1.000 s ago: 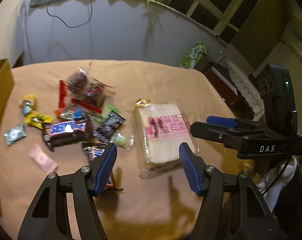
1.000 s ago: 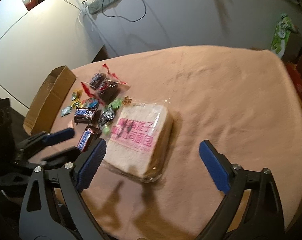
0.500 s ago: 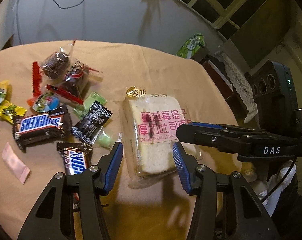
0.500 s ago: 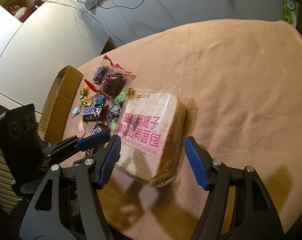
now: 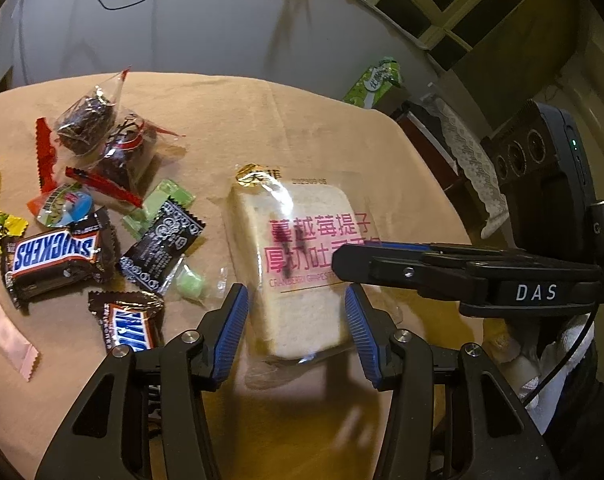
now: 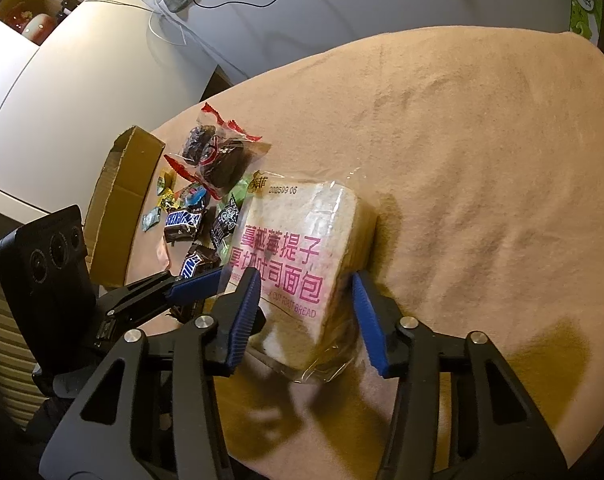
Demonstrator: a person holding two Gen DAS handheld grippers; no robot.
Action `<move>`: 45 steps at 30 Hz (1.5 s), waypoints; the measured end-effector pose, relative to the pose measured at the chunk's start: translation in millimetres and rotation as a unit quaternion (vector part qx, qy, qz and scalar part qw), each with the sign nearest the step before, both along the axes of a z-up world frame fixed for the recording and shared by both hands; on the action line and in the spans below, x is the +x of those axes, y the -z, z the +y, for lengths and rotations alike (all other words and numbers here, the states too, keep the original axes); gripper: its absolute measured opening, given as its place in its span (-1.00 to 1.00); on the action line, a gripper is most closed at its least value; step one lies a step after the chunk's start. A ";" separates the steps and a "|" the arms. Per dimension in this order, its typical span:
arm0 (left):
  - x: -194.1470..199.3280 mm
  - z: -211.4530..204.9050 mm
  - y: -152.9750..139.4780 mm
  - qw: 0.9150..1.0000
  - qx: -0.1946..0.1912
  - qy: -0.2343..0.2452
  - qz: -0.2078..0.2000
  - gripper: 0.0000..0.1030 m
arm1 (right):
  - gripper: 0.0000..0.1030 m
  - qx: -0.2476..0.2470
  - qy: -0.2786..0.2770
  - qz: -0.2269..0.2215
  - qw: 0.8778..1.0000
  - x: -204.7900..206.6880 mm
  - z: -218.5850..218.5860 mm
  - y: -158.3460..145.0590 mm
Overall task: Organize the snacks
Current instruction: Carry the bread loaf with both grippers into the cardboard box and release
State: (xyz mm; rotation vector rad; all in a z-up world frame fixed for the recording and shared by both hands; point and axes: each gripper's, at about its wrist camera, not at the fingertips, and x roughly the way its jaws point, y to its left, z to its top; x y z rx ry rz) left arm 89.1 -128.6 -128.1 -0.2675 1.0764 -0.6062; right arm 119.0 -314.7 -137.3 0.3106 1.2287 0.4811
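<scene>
1. On the tan tablecloth (image 6: 481, 128), near the front edge, lies the bagged cranberry toast bread (image 6: 298, 264), flat, its long axis running from near to far; the cardboard box (image 6: 118, 200) stands well apart at the far left.
2. Left of the bread, a scatter of Snickers bars (image 5: 56, 256) and small candies lies just beside it.
3. The right gripper (image 6: 305, 312) straddles the bread's near end, fingers narrow, pads close against both sides; whether they press yet I cannot tell.
4. The left gripper (image 5: 296, 334) brackets the same near end from its side, moderately spread, not touching. Both are about equally near.
</scene>
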 end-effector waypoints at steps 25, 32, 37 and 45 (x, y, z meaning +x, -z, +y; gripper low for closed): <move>-31.1 66.0 -35.2 0.996 0.009 -0.056 -0.068 -0.06 | -0.09 -0.015 -0.050 -0.043 0.998 -3.6 67.0 -41.7; -46.9 106.8 -49.1 0.991 0.016 -0.101 -0.092 -0.06 | -0.09 -0.011 -0.087 -0.056 0.995 2.5 115.0 -55.8; -57.5 140.1 -56.6 0.985 0.020 -0.140 -0.102 -0.06 | -0.09 -0.003 -0.116 -0.062 0.991 6.2 154.2 -63.1; -68.6 198.2 -68.2 0.973 0.026 -0.199 -0.114 -0.06 | -0.09 0.008 -0.171 -0.071 0.983 8.3 224.0 -74.1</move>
